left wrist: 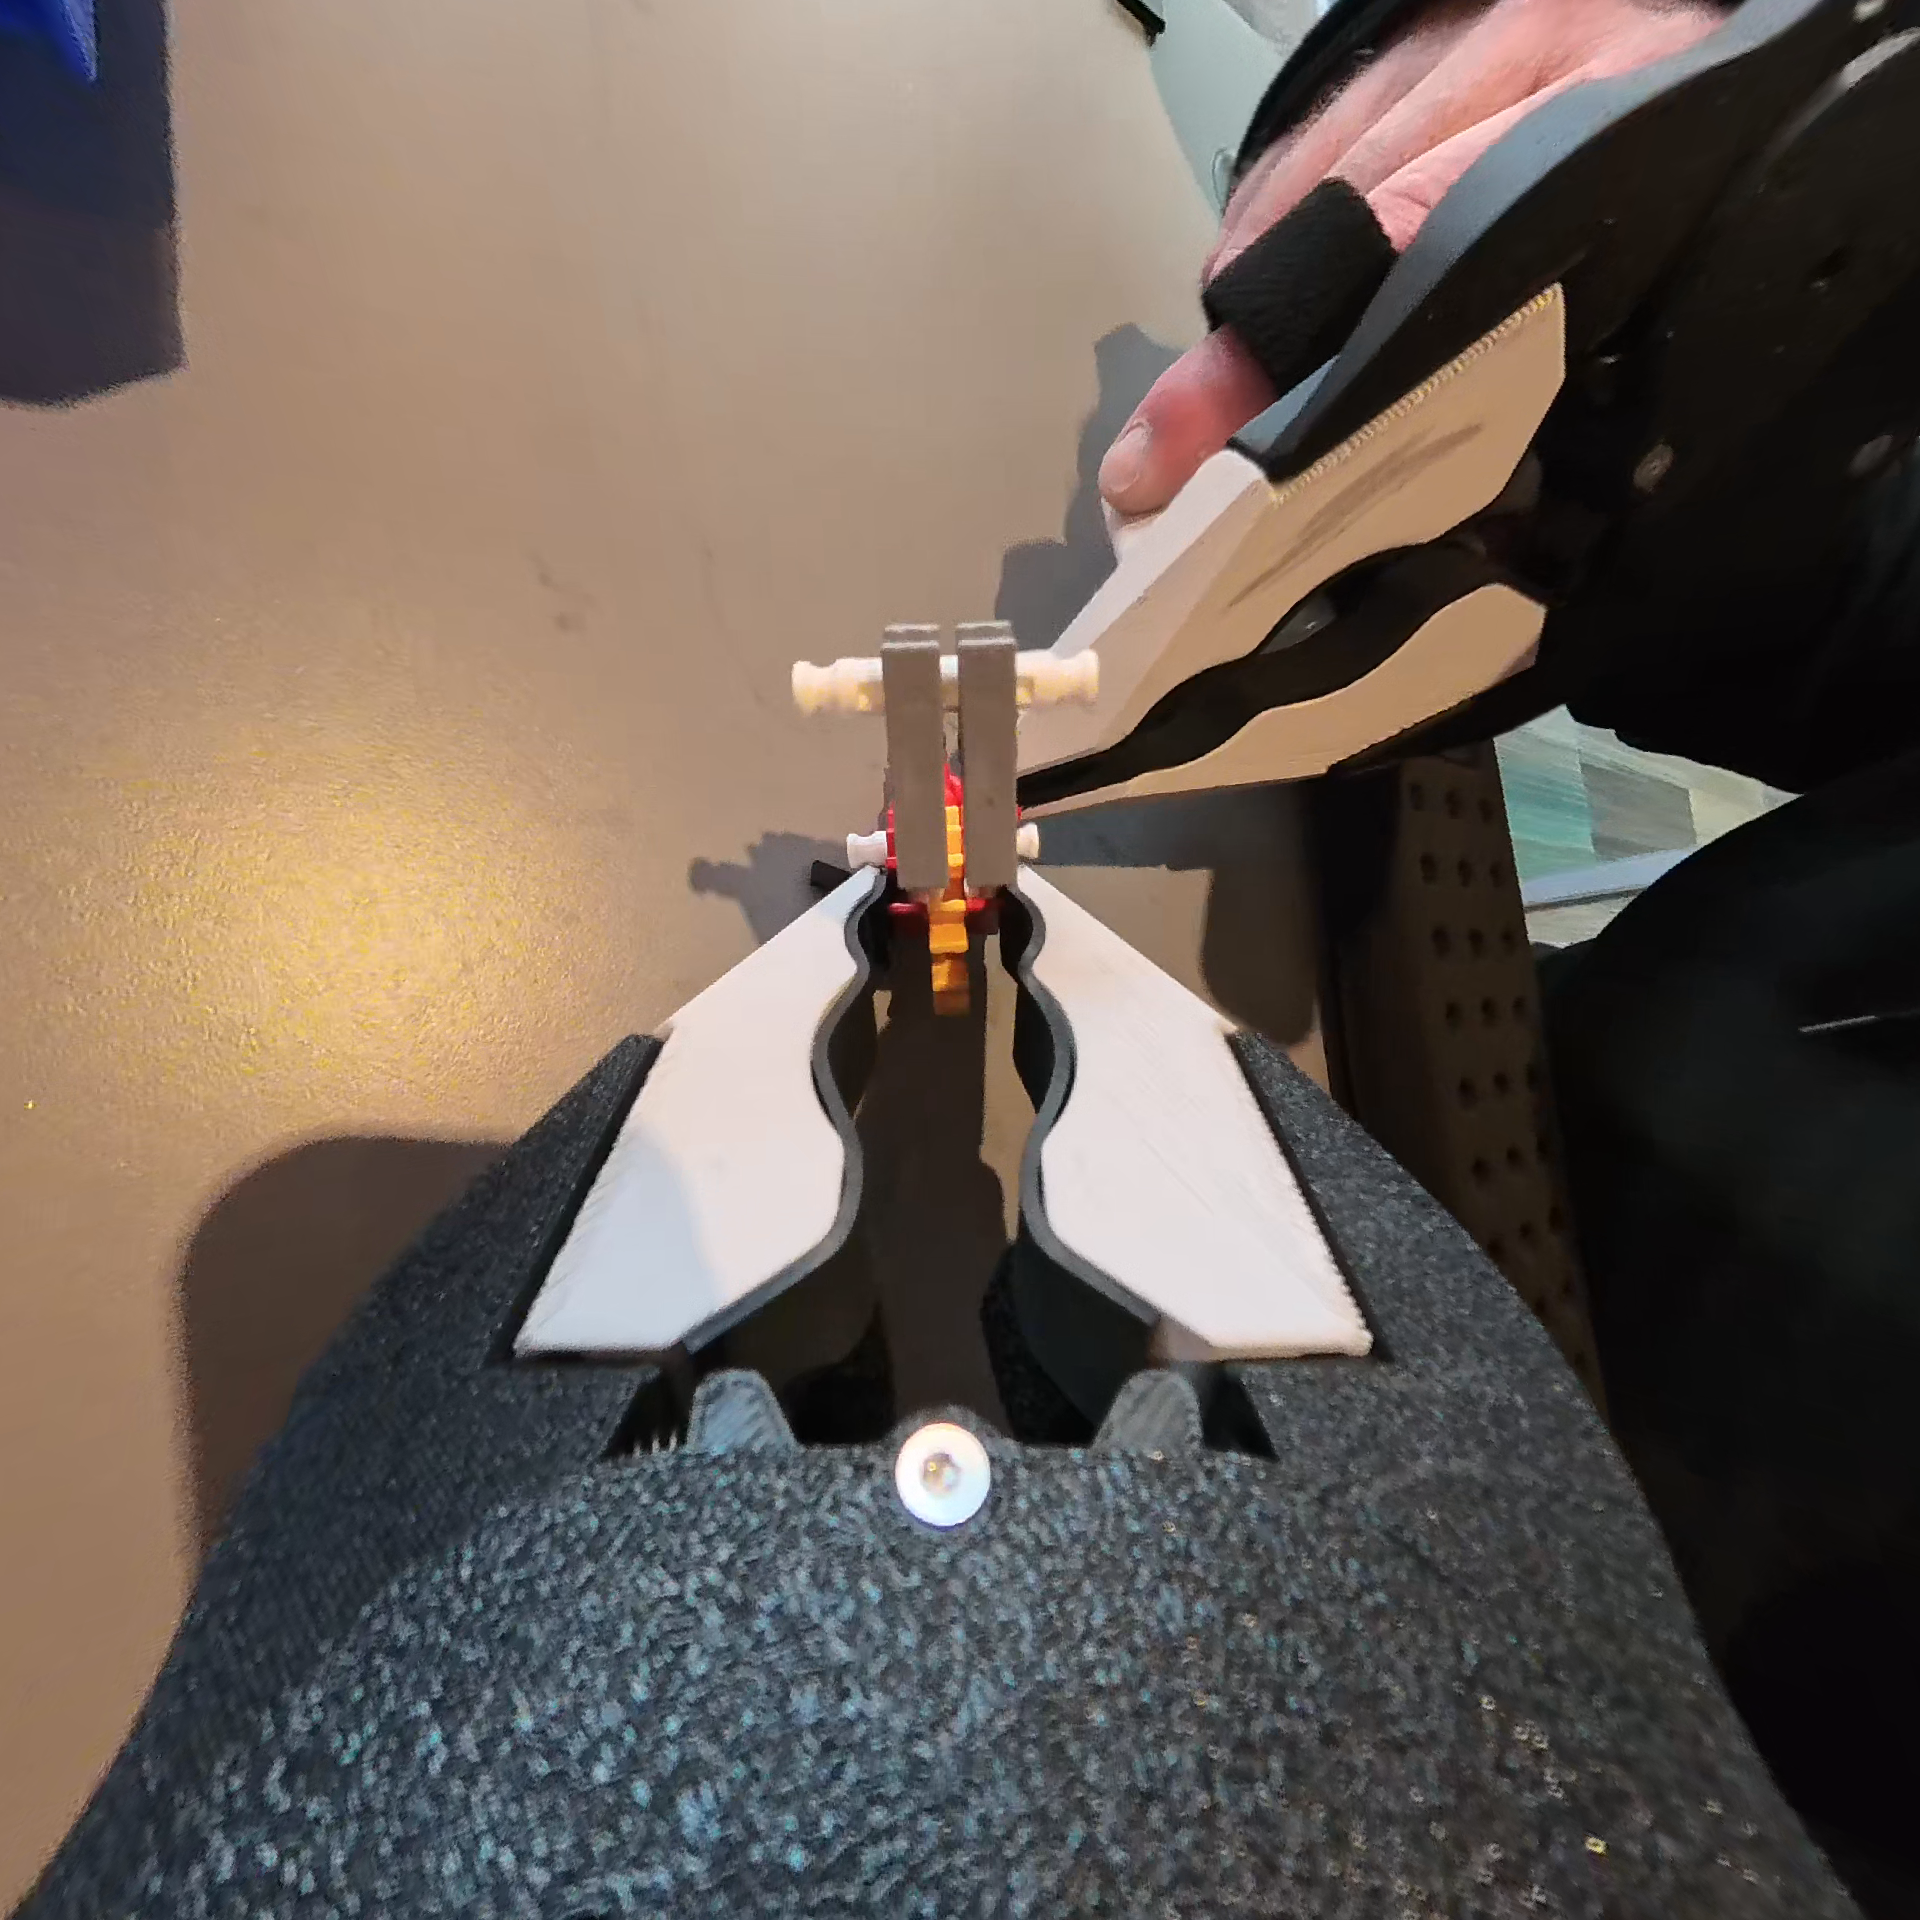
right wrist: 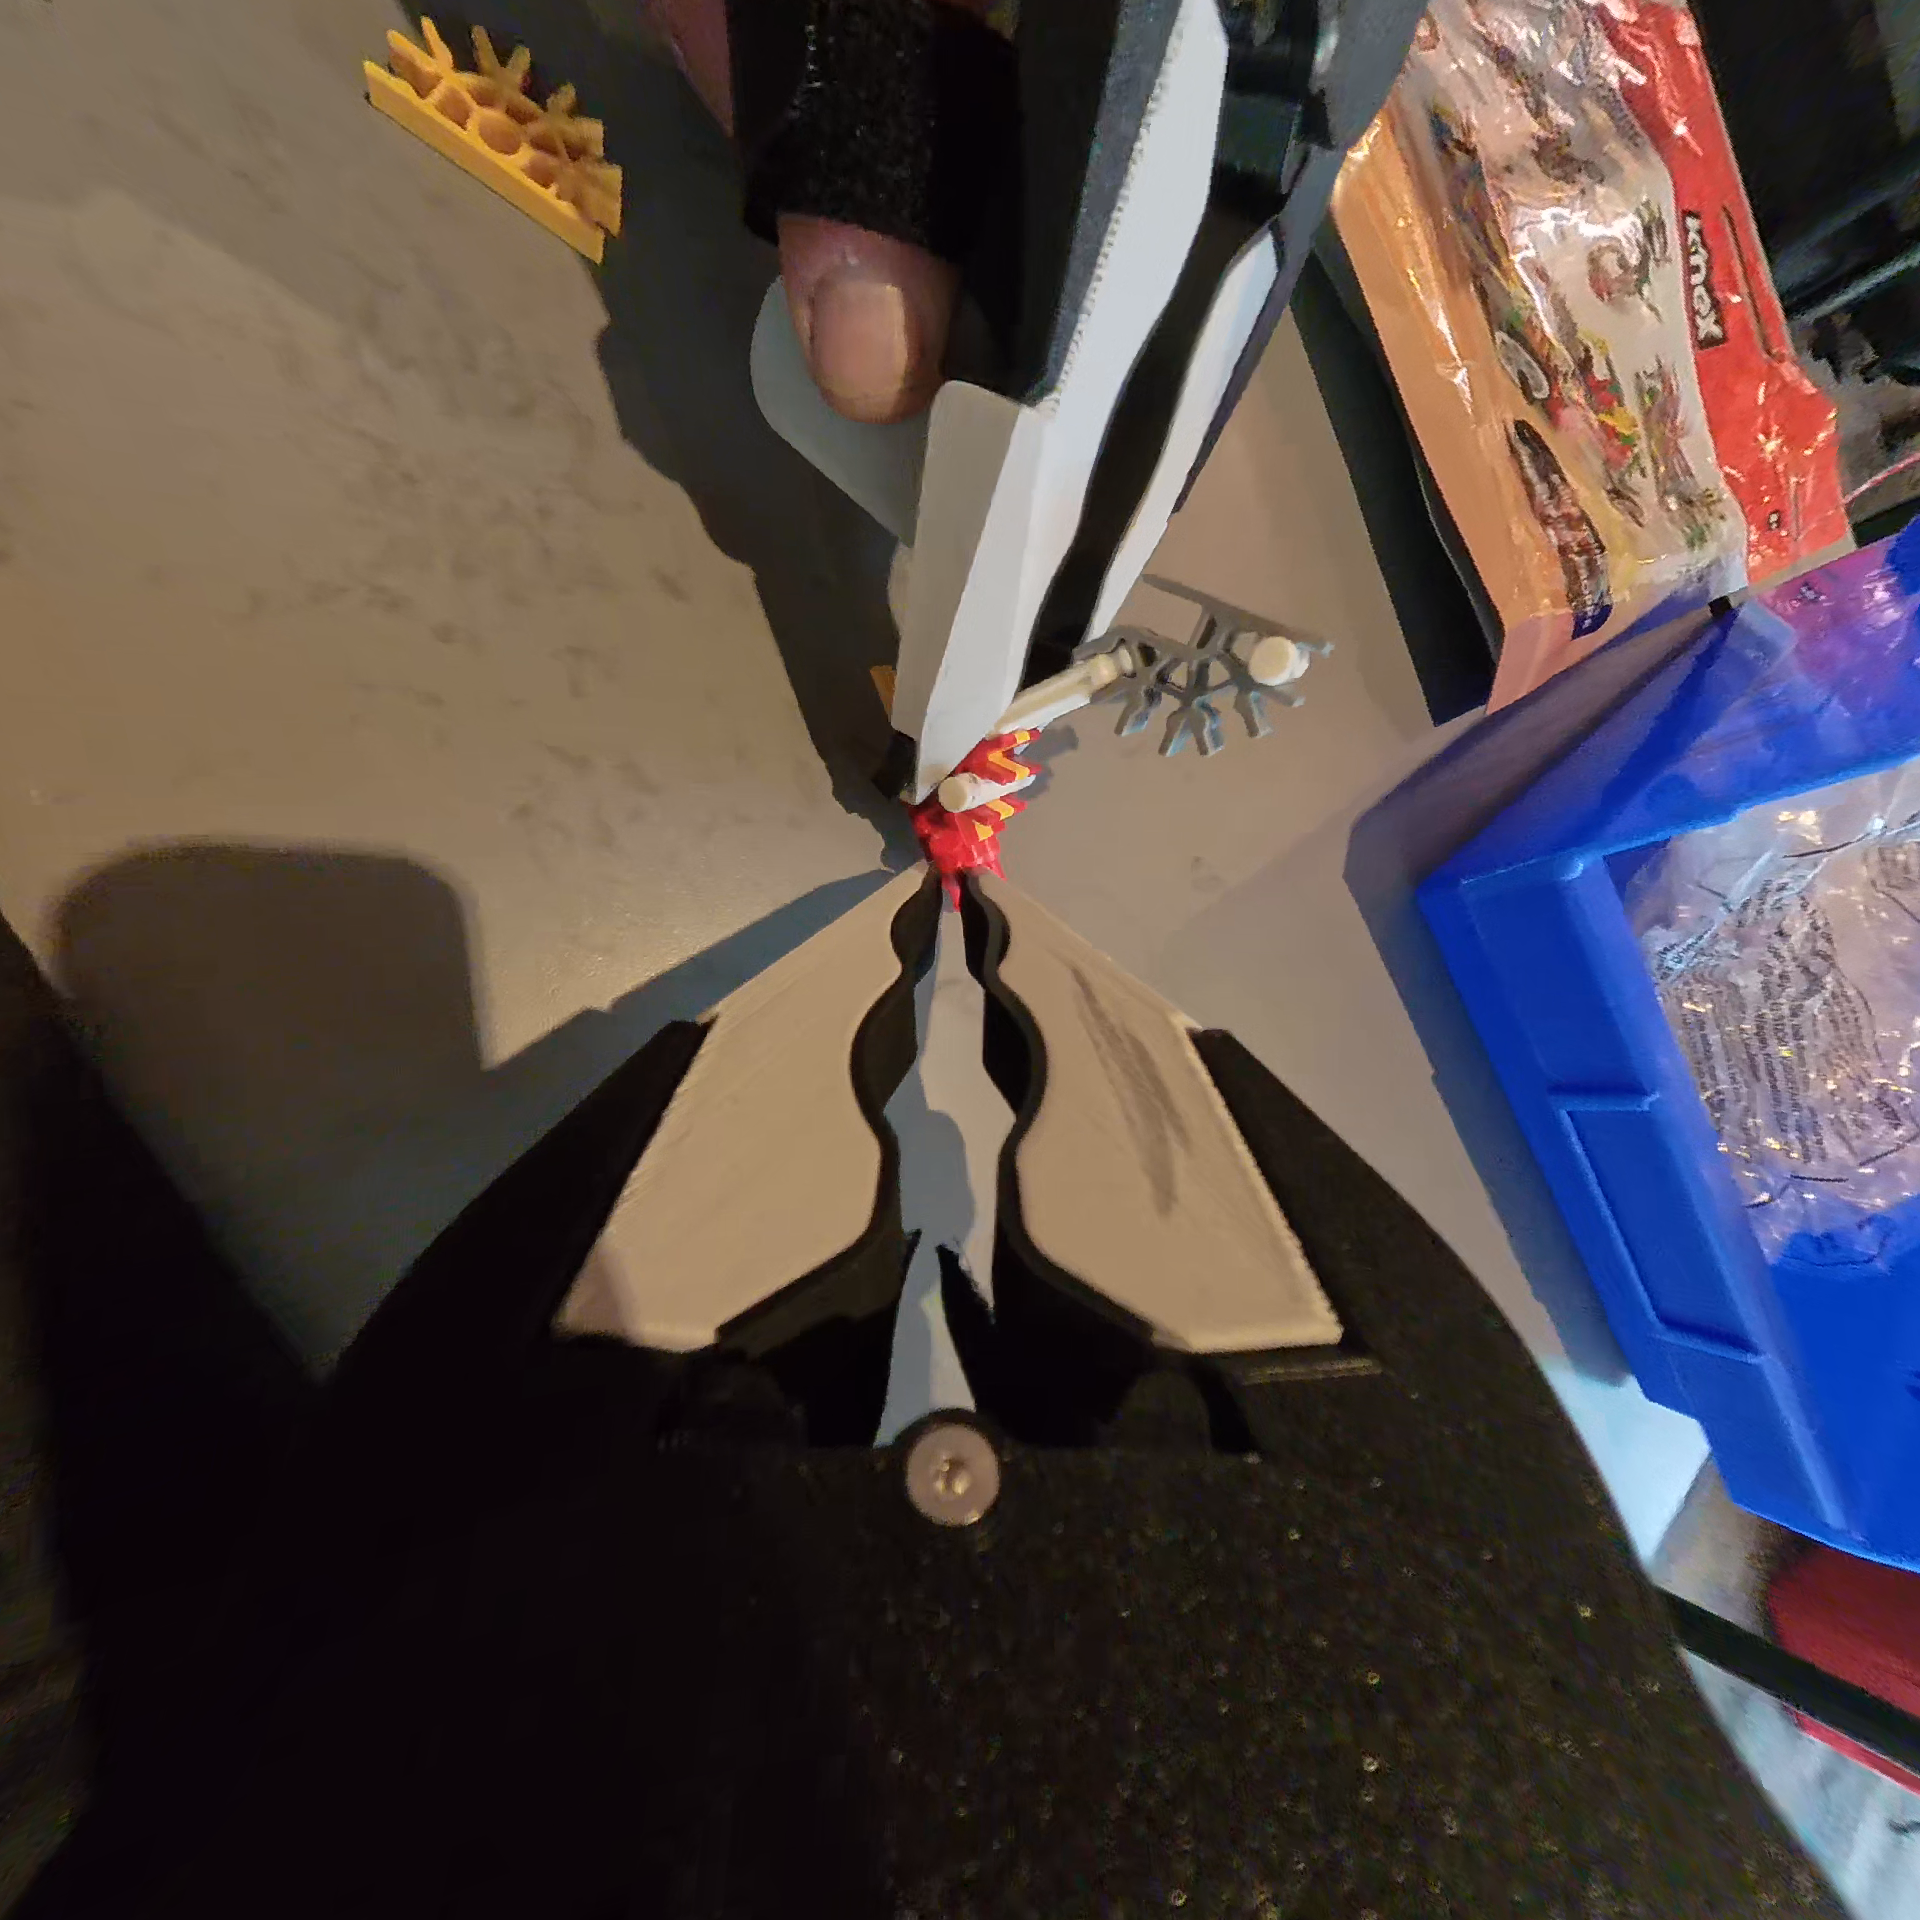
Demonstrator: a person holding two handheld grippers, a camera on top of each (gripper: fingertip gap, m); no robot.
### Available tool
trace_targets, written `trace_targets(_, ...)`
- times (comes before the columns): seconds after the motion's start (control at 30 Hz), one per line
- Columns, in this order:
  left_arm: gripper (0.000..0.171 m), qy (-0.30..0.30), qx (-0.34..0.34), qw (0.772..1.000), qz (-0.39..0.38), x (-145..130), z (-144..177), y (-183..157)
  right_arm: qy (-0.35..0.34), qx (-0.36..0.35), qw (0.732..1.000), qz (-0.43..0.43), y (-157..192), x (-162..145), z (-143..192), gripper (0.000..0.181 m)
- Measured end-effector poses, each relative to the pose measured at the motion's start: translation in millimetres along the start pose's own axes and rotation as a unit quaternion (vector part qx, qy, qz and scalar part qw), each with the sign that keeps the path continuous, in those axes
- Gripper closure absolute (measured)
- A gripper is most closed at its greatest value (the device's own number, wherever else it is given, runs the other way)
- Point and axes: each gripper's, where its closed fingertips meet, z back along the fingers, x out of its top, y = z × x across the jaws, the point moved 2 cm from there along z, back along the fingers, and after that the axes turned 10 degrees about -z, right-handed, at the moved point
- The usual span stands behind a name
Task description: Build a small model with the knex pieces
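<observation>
A small construction-toy assembly hangs between my two grippers above a beige table (right wrist: 312,520). It has two grey connectors (left wrist: 920,758) standing side by side, a white rod (left wrist: 831,684) through their tops, and red and yellow connectors (left wrist: 948,956) at the base. My left gripper (left wrist: 943,896) is shut on the base of the assembly. My right gripper (right wrist: 951,883) is shut on the red connector (right wrist: 961,836). In the left wrist view the right gripper (left wrist: 1029,800) comes in from the upper right. In the right wrist view the left gripper (right wrist: 912,784) comes down from above, and the grey connectors (right wrist: 1195,686) stick out behind it.
A stack of yellow connectors (right wrist: 499,135) lies on the table at the far left. A blue bin (right wrist: 1558,1039) holding a plastic bag stands on the right, with a toy package (right wrist: 1558,260) behind it. A black perforated upright (left wrist: 1455,1039) stands at the right. Both grippers' tips are close together, under 4 cm apart.
</observation>
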Motion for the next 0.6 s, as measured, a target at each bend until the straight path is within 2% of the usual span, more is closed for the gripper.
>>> trace_targets(0.27,0.154,0.011,-0.004,1.000,0.022,0.9,0.1,0.6,0.012,-0.071,0.996,0.061,1.5,0.7,-0.4,0.178)
trace_targets(0.47,0.154,-0.007,-0.041,0.997,0.071,2.0,1.4,2.4,0.025,-0.170,0.978,0.118,2.1,2.3,-0.2,0.178)
trace_targets(0.6,0.155,-0.012,-0.060,0.994,0.093,2.5,1.8,3.4,0.032,-0.197,0.971,0.133,1.6,3.1,-0.5,0.177)
